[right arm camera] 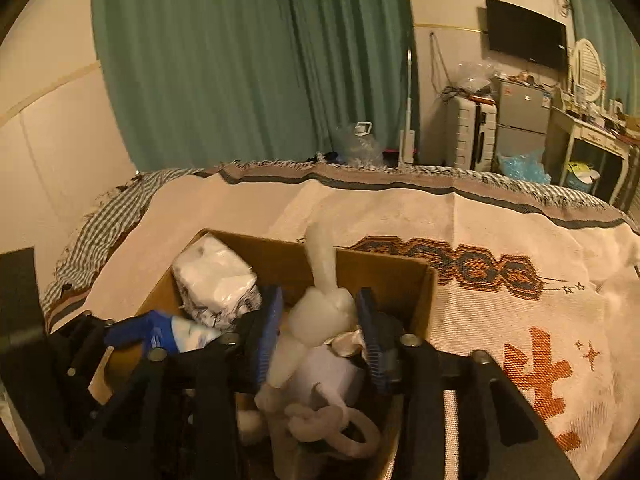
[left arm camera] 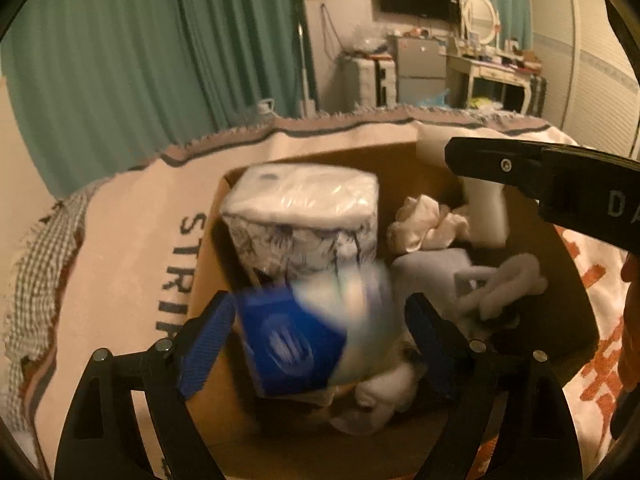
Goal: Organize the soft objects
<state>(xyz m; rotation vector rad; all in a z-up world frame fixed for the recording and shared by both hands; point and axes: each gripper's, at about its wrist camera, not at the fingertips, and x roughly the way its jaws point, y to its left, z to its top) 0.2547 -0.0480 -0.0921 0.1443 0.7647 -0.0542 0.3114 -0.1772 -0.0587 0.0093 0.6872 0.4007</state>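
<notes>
A cardboard box (left arm camera: 208, 248) sits on a patterned blanket; it also shows in the right wrist view (right arm camera: 384, 268). Inside are a white tissue pack (left arm camera: 304, 216), crumpled cloth (left arm camera: 428, 224) and a pale plush toy (left arm camera: 500, 284). My left gripper (left arm camera: 320, 340) is open over the box, and a blurred blue-and-white tissue pack (left arm camera: 304, 340) lies between its fingers, free of them. My right gripper (right arm camera: 320, 336) is open around the upright white plush toy (right arm camera: 320, 312) in the box. The blue pack also shows in the right wrist view (right arm camera: 168, 334).
The beige blanket (right arm camera: 500, 320) with orange patterns covers the bed around the box. Green curtains (right arm camera: 240, 60), a water jug (right arm camera: 360, 144), a small fridge (right arm camera: 520, 112) and a dressing table (right arm camera: 592, 132) stand beyond the bed's far edge.
</notes>
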